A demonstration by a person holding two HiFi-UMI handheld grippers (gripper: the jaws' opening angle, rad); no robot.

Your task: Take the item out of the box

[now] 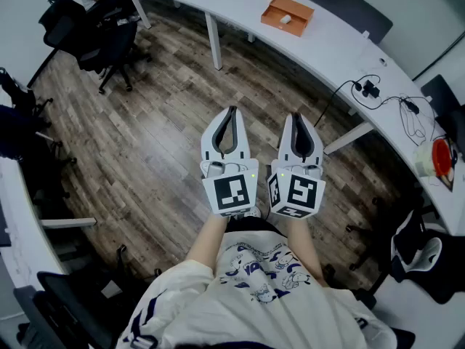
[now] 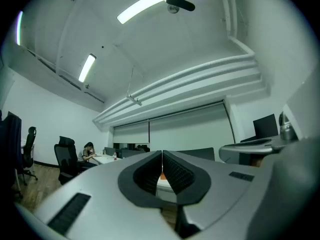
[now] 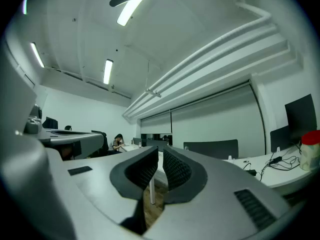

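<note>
Head view: you are holding both grippers out level over the wooden floor, side by side in front of your white printed shirt. The left gripper is pressing its jaws together with nothing in them. The right gripper is doing the same just to its right. The orange box is sitting far ahead on the curved white table, well apart from both grippers. The white item is lying inside it. Black cables are trailing across the table further right, and a red-lidded container is standing at the right edge. Black office chairs are standing far left.

Left gripper view: the left gripper is pointing slightly up at the ceiling lights. Its jaws are meeting at the tips and pinching nothing. A thin orange sliver is showing through the gap below the tips. A person is sitting at a far desk on the left.

Right gripper view: the right gripper is closing its jaws to a sliver at the tips, and nothing is sitting between them. A white table leg is showing through the lower gap. The red-lidded container is standing at the far right, near the cables.
</note>
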